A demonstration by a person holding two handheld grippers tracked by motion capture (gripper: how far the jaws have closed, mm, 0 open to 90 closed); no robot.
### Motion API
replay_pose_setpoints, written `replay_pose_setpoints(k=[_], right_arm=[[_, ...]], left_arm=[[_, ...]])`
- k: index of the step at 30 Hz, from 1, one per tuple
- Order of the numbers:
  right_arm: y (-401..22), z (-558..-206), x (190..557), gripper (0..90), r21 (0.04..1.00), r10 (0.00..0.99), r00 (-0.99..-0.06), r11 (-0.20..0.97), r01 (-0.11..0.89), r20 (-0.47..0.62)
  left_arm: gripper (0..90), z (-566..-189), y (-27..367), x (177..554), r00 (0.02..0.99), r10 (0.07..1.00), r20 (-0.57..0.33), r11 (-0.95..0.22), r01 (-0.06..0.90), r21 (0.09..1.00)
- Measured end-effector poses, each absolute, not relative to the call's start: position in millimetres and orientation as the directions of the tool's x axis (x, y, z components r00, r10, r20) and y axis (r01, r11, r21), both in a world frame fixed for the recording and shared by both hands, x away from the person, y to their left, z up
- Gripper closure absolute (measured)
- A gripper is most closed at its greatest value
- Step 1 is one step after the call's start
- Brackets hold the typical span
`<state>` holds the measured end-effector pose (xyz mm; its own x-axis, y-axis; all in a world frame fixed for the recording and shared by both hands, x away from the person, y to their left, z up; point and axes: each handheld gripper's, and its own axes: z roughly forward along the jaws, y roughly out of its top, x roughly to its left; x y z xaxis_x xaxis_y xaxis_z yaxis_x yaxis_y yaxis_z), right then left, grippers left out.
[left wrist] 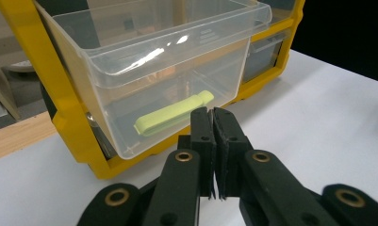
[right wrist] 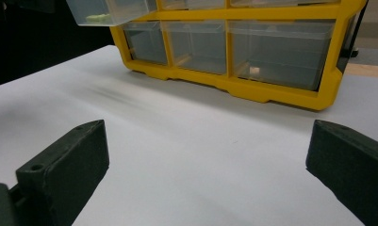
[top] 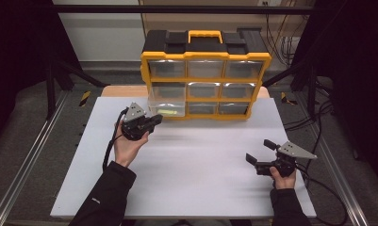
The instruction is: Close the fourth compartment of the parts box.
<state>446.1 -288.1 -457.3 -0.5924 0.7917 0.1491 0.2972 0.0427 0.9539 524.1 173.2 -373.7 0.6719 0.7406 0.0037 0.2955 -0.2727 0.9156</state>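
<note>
Bottom-left drawer (left wrist: 158, 70) of the yellow organizer (top: 206, 75) is already pulled partway out, so the opening step looks done. A pale green clip (left wrist: 173, 113) lies flat on the drawer floor, just ahead of the left claw (left wrist: 214, 123) and slightly to its left, behind the clear front wall. Left claw is clenched, jaws pressed together with nothing between them, tips just short of the drawer front; can't tell if they touch it. Right claw (right wrist: 208, 155) is released, jaws wide apart, parked low over the worktop (top: 186, 160) well clear of the organizer, which sits ahead of it. What's left, by my read: either the clip gets lifted out over the drawer rim, or the drawer gets pushed back in. Other drawers are shut.
</note>
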Motion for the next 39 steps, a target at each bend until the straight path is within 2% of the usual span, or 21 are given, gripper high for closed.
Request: replay_pose_setpoints(k=[5, 39], right_arm=[[-288.2, -457.2, 446.1, 0.5, 0.954, 0.792, -0.592, 0.042, 0.297, 0.149], [-288.5, -456.7, 445.6, 0.5, 0.953, 0.793, -0.589, 0.039, 0.302, 0.155]], left_arm=[[89.5, -373.8, 173.7, 526.7, 0.665, 0.747, -0.004, -0.262, 0.300, 0.917], [89.8, -371.6, 160.5, 548.0, 0.645, 0.764, 0.011, -0.262, 0.295, 0.919]])
